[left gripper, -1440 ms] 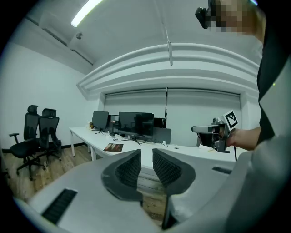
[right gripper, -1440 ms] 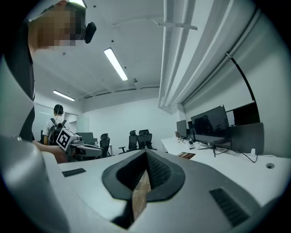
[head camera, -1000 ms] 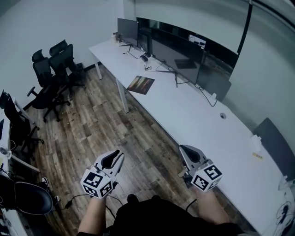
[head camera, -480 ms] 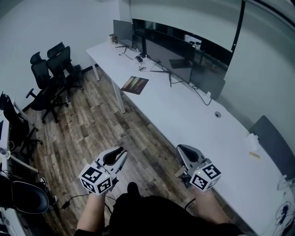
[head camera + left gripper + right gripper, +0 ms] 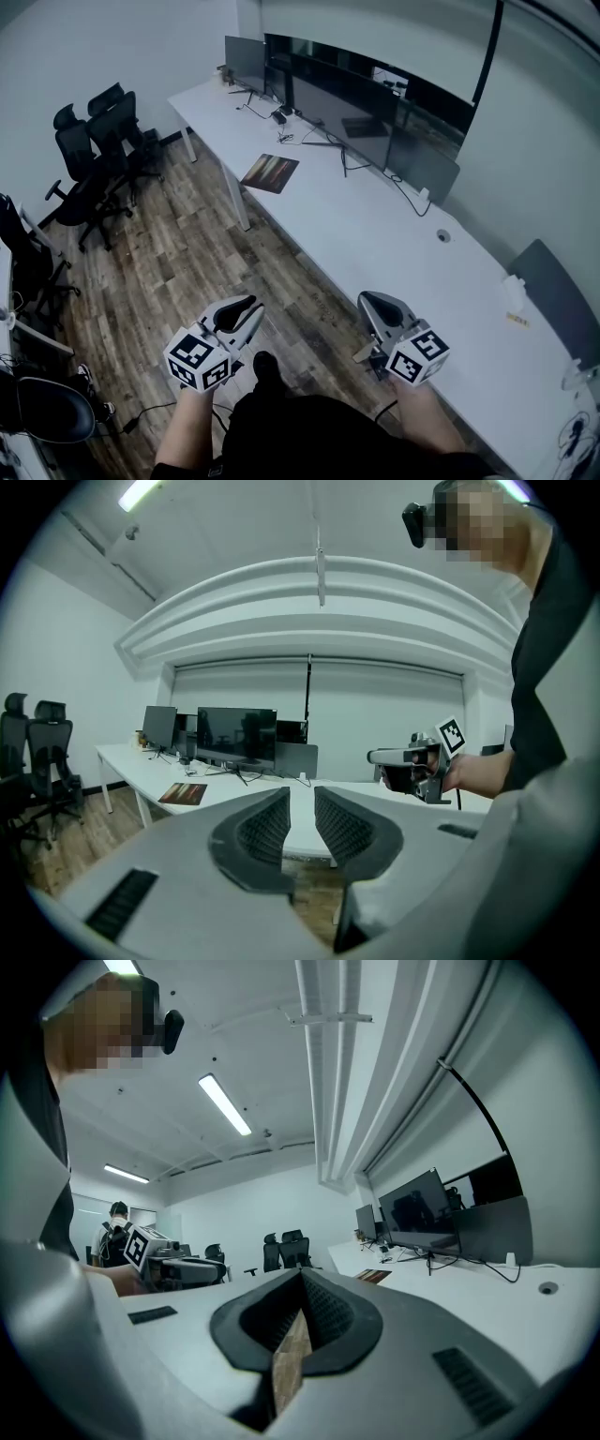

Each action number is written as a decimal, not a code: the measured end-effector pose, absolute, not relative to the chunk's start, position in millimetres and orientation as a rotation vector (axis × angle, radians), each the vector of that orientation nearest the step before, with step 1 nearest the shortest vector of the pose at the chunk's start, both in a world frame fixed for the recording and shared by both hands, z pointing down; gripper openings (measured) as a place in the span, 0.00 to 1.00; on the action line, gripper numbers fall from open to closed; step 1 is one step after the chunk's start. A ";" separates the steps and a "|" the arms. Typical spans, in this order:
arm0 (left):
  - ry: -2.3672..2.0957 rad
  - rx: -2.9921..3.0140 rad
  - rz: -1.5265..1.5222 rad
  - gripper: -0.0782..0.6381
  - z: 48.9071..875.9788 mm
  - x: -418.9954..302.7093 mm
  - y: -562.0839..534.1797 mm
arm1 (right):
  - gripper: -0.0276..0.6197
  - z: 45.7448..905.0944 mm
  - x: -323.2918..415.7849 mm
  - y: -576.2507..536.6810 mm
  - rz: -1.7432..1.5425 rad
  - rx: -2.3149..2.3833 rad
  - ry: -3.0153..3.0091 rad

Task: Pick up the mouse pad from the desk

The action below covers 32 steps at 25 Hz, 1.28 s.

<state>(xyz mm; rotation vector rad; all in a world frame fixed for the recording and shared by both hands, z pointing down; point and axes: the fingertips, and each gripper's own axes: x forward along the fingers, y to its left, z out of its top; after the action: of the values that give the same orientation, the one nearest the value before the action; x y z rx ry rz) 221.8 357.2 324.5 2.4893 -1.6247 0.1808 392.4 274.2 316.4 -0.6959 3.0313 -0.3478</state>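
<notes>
The mouse pad, a dark rectangle with a reddish-brown print, lies flat near the front edge of the long white desk, far ahead of both grippers. It also shows small in the left gripper view as the mouse pad and in the right gripper view as the mouse pad. My left gripper hangs over the wood floor, shut and empty. My right gripper is held beside the desk's front edge, shut with nothing in it. Seen from their own cameras, the left gripper and the right gripper hold nothing.
Several dark monitors with cables stand along the desk's back. Black office chairs cluster at the left on the wood floor. A grey chair back stands at the desk's right end. Another desk edge shows at far left.
The desk and mouse pad have slid a little left in the head view. My left gripper has drifted right and toward the desk; the right has shifted slightly. Both stay shut.
</notes>
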 end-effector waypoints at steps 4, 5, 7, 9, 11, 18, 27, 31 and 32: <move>-1.619 2.520 0.173 0.21 323.8 205.8 334.7 | 0.05 318.0 373.6 252.3 -0.328 -0.714 3.055; -1.626 2.521 0.158 0.22 323.1 199.0 328.3 | 0.05 318.4 367.2 246.8 -0.326 -0.717 3.060; -1.632 2.519 0.128 0.24 322.8 183.6 314.9 | 0.05 319.8 352.3 234.9 -0.327 -0.721 3.069; -1.626 2.523 0.126 0.26 325.7 166.8 301.2 | 0.05 322.1 334.2 222.3 -0.335 -0.726 3.078; -1.619 2.520 0.142 0.29 331.1 146.9 287.7 | 0.05 325.2 313.6 209.7 -0.344 -0.730 3.092; -1.563 2.496 0.136 0.34 344.9 74.6 237.2 | 0.05 332.3 238.9 164.4 -0.373 -0.758 3.130; -1.540 2.507 0.186 0.36 357.7 0.7 189.5 | 0.05 334.9 152.9 131.9 -0.356 -0.757 3.205; -1.521 2.505 0.188 0.36 366.9 -22.8 180.3 | 0.05 337.5 128.5 119.7 -0.339 -0.780 3.214; -1.516 2.504 0.194 0.36 369.4 -28.4 179.0 | 0.05 337.4 122.2 117.9 -0.335 -0.783 3.214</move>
<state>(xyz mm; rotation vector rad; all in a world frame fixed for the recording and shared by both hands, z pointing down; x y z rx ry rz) -28.4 179.0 369.4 2.5036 -1.5164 0.1944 122.2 117.9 337.4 -0.7827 3.2137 -0.3354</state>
